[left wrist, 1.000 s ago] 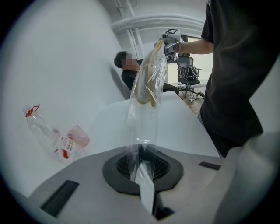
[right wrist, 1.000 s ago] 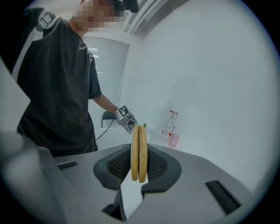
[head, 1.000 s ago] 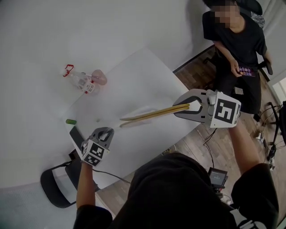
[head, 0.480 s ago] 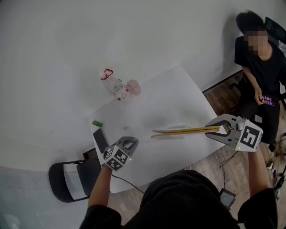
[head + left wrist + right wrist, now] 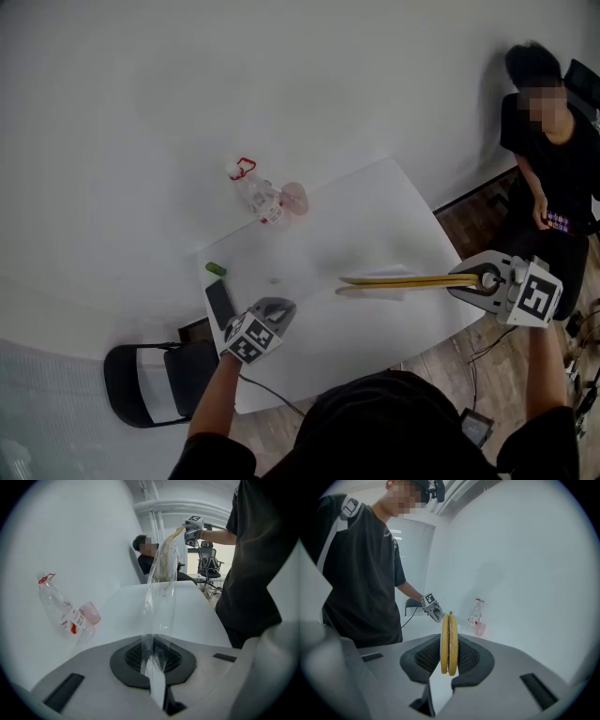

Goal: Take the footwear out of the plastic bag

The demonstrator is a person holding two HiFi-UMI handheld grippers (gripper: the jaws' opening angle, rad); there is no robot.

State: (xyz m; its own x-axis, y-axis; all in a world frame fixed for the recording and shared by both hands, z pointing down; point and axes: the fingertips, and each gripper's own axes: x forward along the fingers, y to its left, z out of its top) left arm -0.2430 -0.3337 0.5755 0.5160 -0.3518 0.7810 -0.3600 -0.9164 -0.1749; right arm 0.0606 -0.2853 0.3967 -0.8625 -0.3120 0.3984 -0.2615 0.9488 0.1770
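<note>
A pair of flat yellow footwear [image 5: 403,279] pressed sole to sole sticks out level over the white table [image 5: 356,216]. My right gripper [image 5: 473,279] is shut on one end of it. In the right gripper view the yellow footwear [image 5: 449,641] stands on edge between the jaws of that gripper [image 5: 447,667]. My left gripper [image 5: 281,306] is shut on the clear plastic bag [image 5: 161,588]. The bag stretches from my left gripper [image 5: 157,677] up to the right gripper [image 5: 192,529], and the footwear [image 5: 165,562] still shows inside its far end.
A clear bottle [image 5: 255,192] with a red cap and a pink cup [image 5: 294,197] lie at the table's far side. A green thing [image 5: 216,269] and a black phone [image 5: 221,302] lie near the left edge. A chair [image 5: 150,380] stands left; a seated person [image 5: 553,159] is at right.
The head view has swung, so table and grippers sit further right in the picture. Both grips are unchanged, with the bag and footwear still stretched between the two grippers.
</note>
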